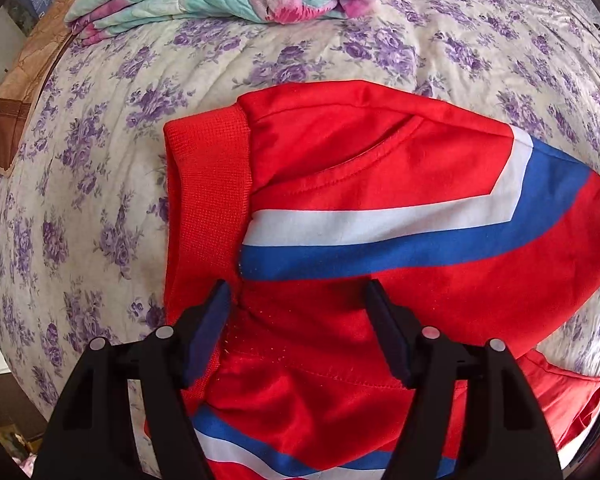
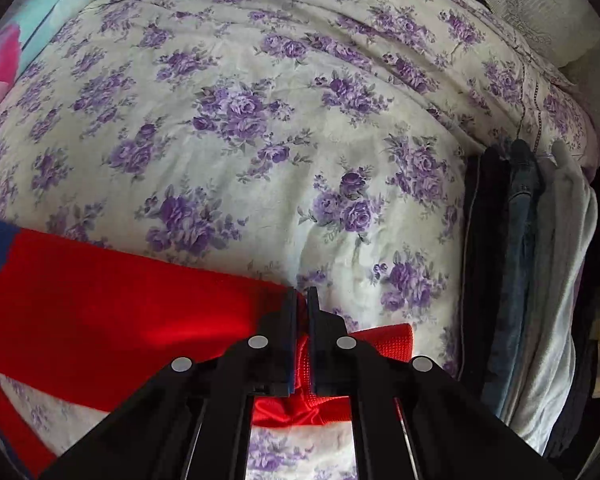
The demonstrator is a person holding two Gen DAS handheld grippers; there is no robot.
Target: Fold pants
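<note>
my right gripper is clamped on the ribbed cuff of the red pants lying on the floral bed, left gripper hangs open over the waistband, so i'd pinch there before lifting the fold evenly.

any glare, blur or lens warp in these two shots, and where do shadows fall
Left wrist view: sharp and evenly lit, no glare; fisheye bulges the floral bedspread and curves the red pants; dark vignette in the corners. Right wrist view: the same bulge; the right gripper shades the pants beside it, with one bright patch; the stack of folded clothes sits dim at the right edge.
</note>
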